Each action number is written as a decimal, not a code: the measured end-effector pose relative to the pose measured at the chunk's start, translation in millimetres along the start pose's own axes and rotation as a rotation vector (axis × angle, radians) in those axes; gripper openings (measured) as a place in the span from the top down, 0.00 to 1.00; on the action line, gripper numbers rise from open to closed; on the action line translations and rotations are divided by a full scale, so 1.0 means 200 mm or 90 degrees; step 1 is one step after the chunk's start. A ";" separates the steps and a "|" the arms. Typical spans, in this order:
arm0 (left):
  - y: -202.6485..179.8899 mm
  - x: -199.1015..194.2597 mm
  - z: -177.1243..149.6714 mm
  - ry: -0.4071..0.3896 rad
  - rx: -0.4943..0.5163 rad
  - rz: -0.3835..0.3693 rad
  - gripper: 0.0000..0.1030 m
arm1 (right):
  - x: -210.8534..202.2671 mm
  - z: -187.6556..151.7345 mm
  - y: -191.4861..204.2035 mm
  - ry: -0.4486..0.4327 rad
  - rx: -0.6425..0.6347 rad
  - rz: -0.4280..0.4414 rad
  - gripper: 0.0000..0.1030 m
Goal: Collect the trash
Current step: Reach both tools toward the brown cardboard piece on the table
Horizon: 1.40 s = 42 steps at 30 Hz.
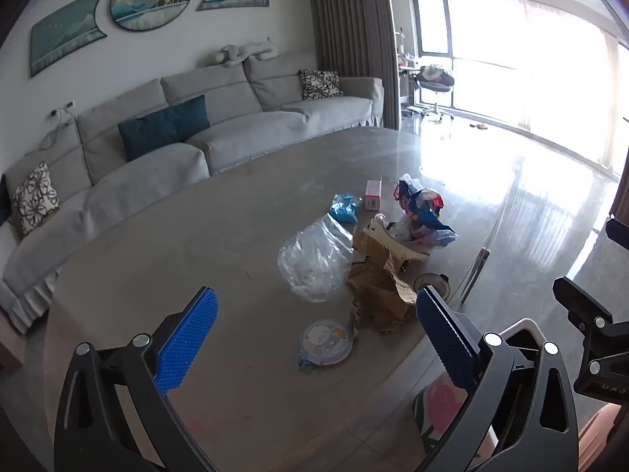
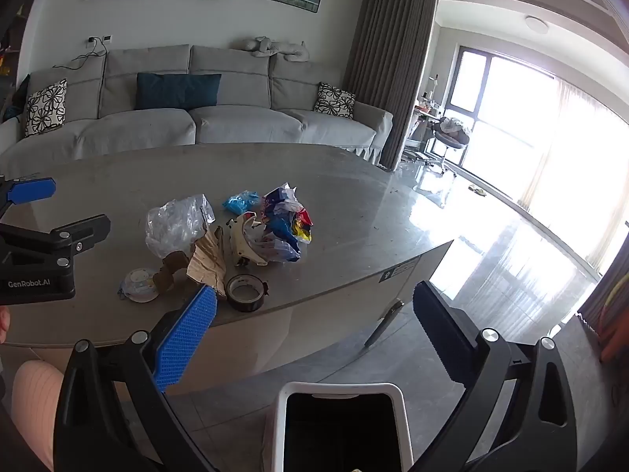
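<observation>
Trash lies in a loose heap on the grey table (image 1: 196, 236): a clear plastic bag (image 1: 314, 263), torn brown cardboard (image 1: 377, 291), a colourful crumpled wrapper (image 1: 420, 212), a blue crumpled bag (image 1: 346, 206), a small pink box (image 1: 373, 194), a round cartoon lid (image 1: 325, 341) and a dark tape roll (image 2: 245, 293). My left gripper (image 1: 318, 334) hovers open above the lid with nothing between its blue pads. My right gripper (image 2: 314, 326) stands open off the table's front edge, above a white bin (image 2: 338, 424) with a dark inside.
A grey sofa (image 2: 196, 118) with cushions runs behind the table (image 2: 354, 204). Glossy floor (image 2: 491, 244) and bright windows lie to the right. In the right wrist view the left gripper's body (image 2: 43, 259) shows at the left edge. A pink patterned object (image 1: 444, 405) sits below the table's near edge.
</observation>
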<state>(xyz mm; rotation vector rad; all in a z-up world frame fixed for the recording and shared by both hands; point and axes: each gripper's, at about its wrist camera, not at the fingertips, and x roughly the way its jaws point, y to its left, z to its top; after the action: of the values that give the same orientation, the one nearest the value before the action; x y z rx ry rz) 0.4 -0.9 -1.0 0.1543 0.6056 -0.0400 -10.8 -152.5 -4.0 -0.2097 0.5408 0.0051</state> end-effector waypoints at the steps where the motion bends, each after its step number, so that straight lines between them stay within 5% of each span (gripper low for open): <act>1: 0.00 0.00 0.00 0.001 0.003 -0.001 0.03 | 0.00 0.00 0.00 -0.001 0.000 -0.002 0.03; 6: 0.02 0.09 -0.03 0.037 -0.032 -0.032 0.03 | 0.06 -0.03 0.00 -0.003 0.001 -0.010 0.03; 22: -0.01 0.37 -0.14 0.094 -0.030 -0.008 0.03 | 0.19 -0.03 0.01 0.020 -0.006 -0.011 0.03; 42: -0.28 0.58 0.06 0.090 -0.056 -0.057 0.03 | 0.33 -0.07 -0.13 0.039 -0.007 -0.046 0.03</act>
<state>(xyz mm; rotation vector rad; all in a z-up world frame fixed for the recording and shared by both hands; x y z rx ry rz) 98.2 -57.4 -65.0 0.0448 0.7542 -0.0901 40.2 -184.6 -45.2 -0.2405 0.5939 -0.0680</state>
